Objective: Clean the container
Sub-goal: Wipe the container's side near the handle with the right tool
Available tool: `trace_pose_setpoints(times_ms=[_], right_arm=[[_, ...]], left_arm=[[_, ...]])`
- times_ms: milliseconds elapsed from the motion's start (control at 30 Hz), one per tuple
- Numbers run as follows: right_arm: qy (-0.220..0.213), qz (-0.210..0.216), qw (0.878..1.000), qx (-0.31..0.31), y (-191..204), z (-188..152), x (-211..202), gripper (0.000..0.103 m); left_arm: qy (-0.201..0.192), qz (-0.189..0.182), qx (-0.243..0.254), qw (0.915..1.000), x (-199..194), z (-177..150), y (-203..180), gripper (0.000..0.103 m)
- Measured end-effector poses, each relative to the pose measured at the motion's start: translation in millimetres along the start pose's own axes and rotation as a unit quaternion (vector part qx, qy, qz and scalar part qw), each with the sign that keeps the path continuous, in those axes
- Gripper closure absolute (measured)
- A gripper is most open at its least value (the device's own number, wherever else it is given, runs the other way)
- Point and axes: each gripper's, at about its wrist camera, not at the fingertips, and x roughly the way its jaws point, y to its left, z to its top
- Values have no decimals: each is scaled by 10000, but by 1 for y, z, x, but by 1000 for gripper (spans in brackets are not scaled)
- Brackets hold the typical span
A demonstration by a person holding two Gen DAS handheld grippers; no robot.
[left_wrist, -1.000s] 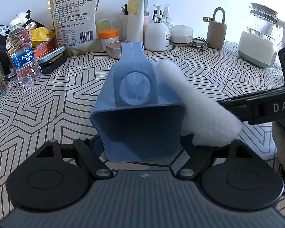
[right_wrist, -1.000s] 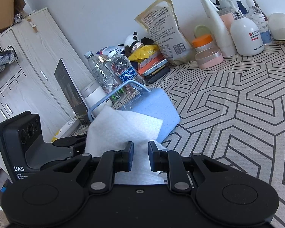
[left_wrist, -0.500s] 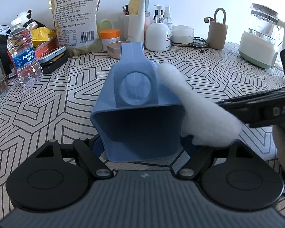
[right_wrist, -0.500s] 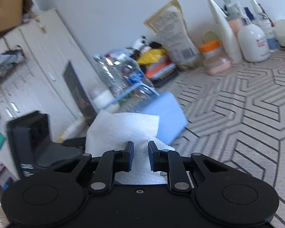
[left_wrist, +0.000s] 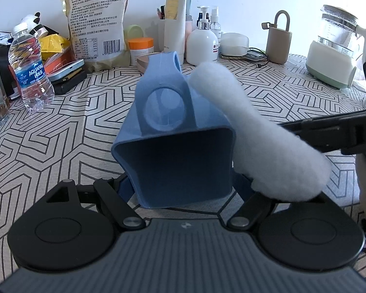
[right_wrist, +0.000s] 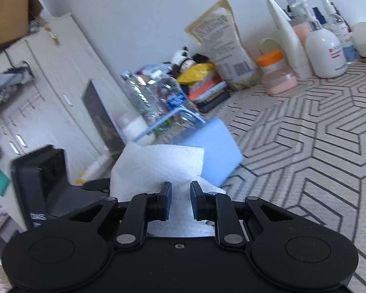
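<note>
Blue plastic fills the middle of the left wrist view: a square-mouthed container [left_wrist: 180, 146] with a moulded handle on its upper side, lying tipped with its open mouth toward the camera. The left hand-held gripper [left_wrist: 183, 185] holds it by the rim, its fingers spread wide to either side of the body, just above the geometric-patterned table [left_wrist: 61, 134]. Far left on the table stands an Aquafina water bottle [left_wrist: 30, 66], then a large printed food bag [left_wrist: 97, 22] and a white pump bottle [left_wrist: 202, 45] along the back wall, and a glass kettle [left_wrist: 334, 46] at far right. Pressed against the container's right outer wall is a folded white cloth [left_wrist: 258, 131], pinched in the jaws of the right hand-held gripper [right_wrist: 178, 200], whose black arm enters from the right edge. In the right wrist view that gripper's fingers are narrow, closed on the cloth [right_wrist: 158, 168], with the container's blue side [right_wrist: 212, 151] just beyond. Compared with half a second and a second ago, the cloth has slid slightly along the right wall, with its far tip now reaching further up toward the handle, while the container has barely shifted in the left grip. The right wrist view is blurred and its background has swung, which suggests a wiping stroke in progress. By this reading the outside right wall is being cleaned; the dark inside of the container shows no cloth in it, so the interior probably remains to be wiped.
</note>
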Motion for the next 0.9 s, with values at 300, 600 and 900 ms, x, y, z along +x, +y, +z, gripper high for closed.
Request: trace_pose_setpoints(times_ms=[300,600,900], right_arm=[[199,-460,9987,135,-5,1,8,81],[40,164,9998,80,1,0,1,81],[62,131,9999,-23,5,-2,1,81]], left_arm=[[-2,2,30,10000,0,0,1,23],[-2,-1,-35,10000,1,0,2,23],[-13,8,-40,10000,1,0,0,23]])
